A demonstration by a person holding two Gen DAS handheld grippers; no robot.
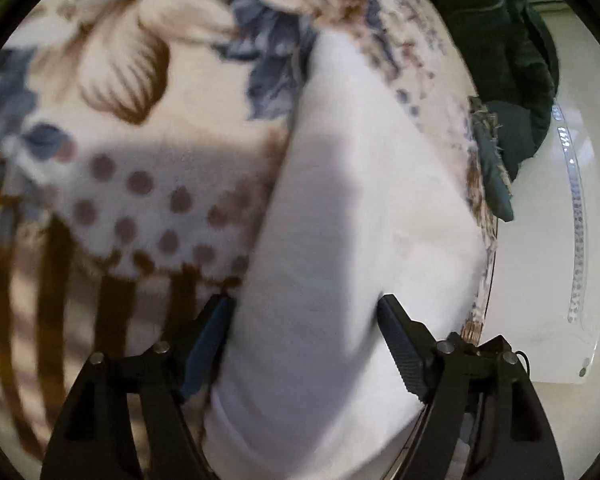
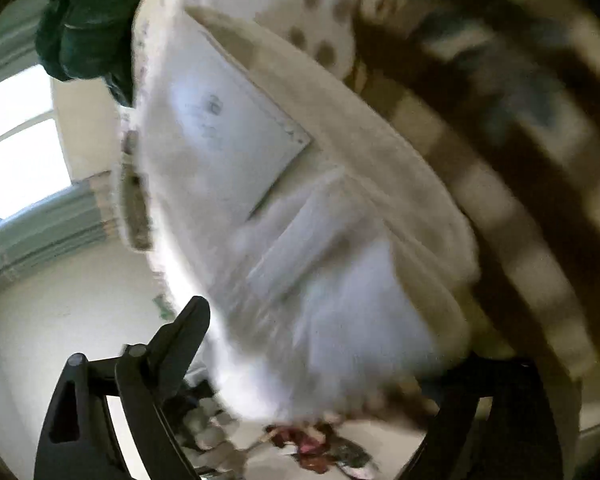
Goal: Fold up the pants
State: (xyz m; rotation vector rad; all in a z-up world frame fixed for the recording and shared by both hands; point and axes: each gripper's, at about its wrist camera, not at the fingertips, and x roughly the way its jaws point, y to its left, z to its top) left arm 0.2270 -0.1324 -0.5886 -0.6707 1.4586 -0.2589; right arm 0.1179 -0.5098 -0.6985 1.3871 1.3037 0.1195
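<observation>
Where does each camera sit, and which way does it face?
Left wrist: on the left gripper, looking down along its fingers at white pants on a floral blanket; both fingers show, straddling the pants.
Right wrist: on the right gripper, looking down at the pants' pocket; one finger shows clearly.
Shared: pants, blanket, a dark green garment.

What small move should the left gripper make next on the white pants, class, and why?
Probably close the left gripper: its jaws stand apart with the white pants between them on the floral blanket, while the right gripper is wide open, holding nothing.
</observation>
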